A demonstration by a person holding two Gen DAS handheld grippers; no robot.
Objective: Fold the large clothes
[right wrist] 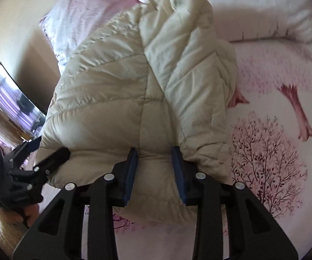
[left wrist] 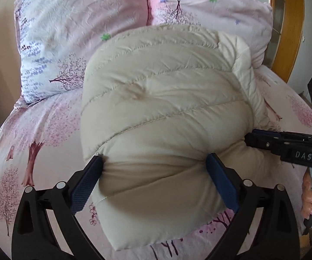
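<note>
A cream quilted puffer jacket (left wrist: 162,99) lies bunched and folded over on a pink bed sheet (left wrist: 47,134); it also fills the right wrist view (right wrist: 121,91). My left gripper (left wrist: 156,162) is clamped on the jacket's near edge, with thick padded fabric squeezed between its blue pads. My right gripper (right wrist: 155,151) is clamped on the same near edge further right. Each gripper shows in the other's view, the right one (left wrist: 251,138) at the jacket's right side, the left one (right wrist: 47,151) at its left side.
A lavender-print pillow (left wrist: 69,32) and a pink pillow (left wrist: 199,4) lie behind the jacket. A wooden headboard or frame (left wrist: 290,32) stands at far right. A dark screen (right wrist: 19,99) sits by the wall beside the bed.
</note>
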